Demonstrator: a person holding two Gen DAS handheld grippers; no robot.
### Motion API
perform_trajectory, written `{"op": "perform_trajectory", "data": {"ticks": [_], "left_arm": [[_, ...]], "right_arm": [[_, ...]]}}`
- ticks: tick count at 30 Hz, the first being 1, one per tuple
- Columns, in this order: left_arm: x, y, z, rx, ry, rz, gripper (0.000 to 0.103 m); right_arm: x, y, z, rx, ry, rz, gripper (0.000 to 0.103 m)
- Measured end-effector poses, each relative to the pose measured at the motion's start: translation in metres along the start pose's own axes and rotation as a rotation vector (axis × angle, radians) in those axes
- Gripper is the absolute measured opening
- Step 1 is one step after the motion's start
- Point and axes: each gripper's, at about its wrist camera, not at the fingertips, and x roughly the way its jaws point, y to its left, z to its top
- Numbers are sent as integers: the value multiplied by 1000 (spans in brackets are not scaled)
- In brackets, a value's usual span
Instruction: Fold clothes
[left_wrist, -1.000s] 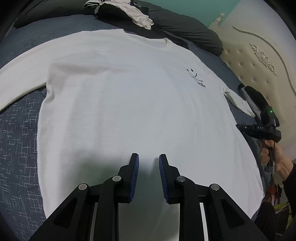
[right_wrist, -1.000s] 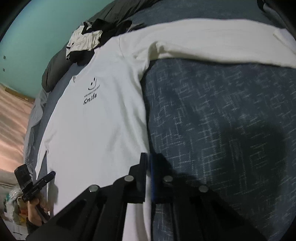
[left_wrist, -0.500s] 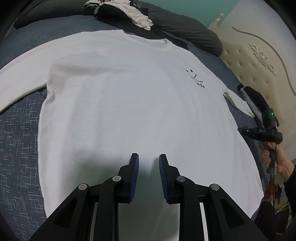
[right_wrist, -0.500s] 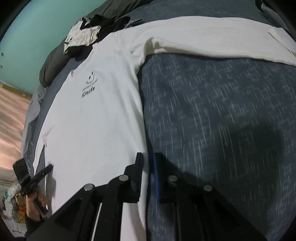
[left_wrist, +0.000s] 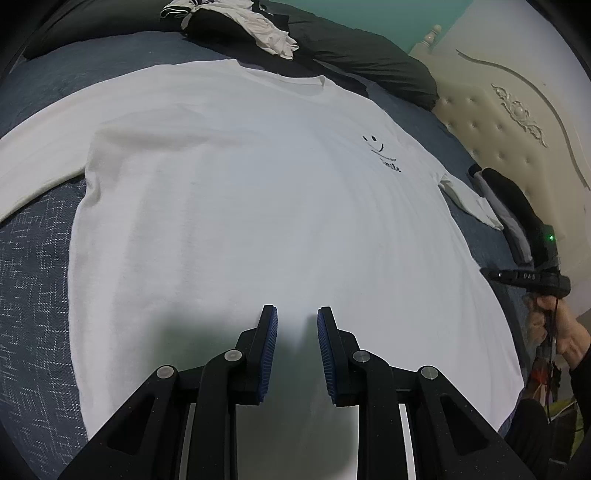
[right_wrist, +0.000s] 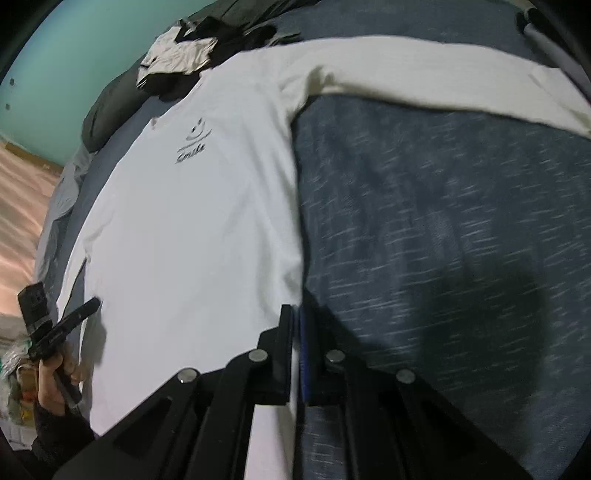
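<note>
A white long-sleeved shirt with a small smile print lies flat, front up, on a dark blue bedspread. One sleeve stretches out sideways; the other is folded in by the print side. My left gripper hovers over the lower middle of the shirt, open, with nothing between its blue pads. My right gripper sits at the shirt's long side edge below the outstretched sleeve. Its jaws are closing tight, and a thin strip of white fabric shows between them.
A heap of black and white clothes and dark pillows lie beyond the collar. A cream tufted headboard stands at the right. A hand holds another black gripper at the right edge, and one shows at the far left.
The right gripper's jaws parted a little at the shirt's side edge, then closed again, and it shifted slightly along that edge. The left gripper has not moved.
</note>
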Motion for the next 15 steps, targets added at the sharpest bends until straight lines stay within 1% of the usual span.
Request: {"op": "perform_trajectory", "data": {"ticks": [3,6,9,11,14,15], "left_arm": [[-1,0,0,1,-1,2,24],[-1,0,0,3,-2,2,24],[-2,0,0,2,-5,-1,24],[-3,1,0,2,-8,-3,24],[-3,2,0,0,-10,-5,24],[-4,1,0,0,-10,-6,24]], "right_arm": [[6,8,2,-54,17,-69,3],[16,16,4,-70,43,-72,3],[17,13,5,-35,54,-59,4],[13,10,4,-16,52,-55,8],[8,7,-2,5,70,-22,20],[8,7,-5,4,80,-17,21]]}}
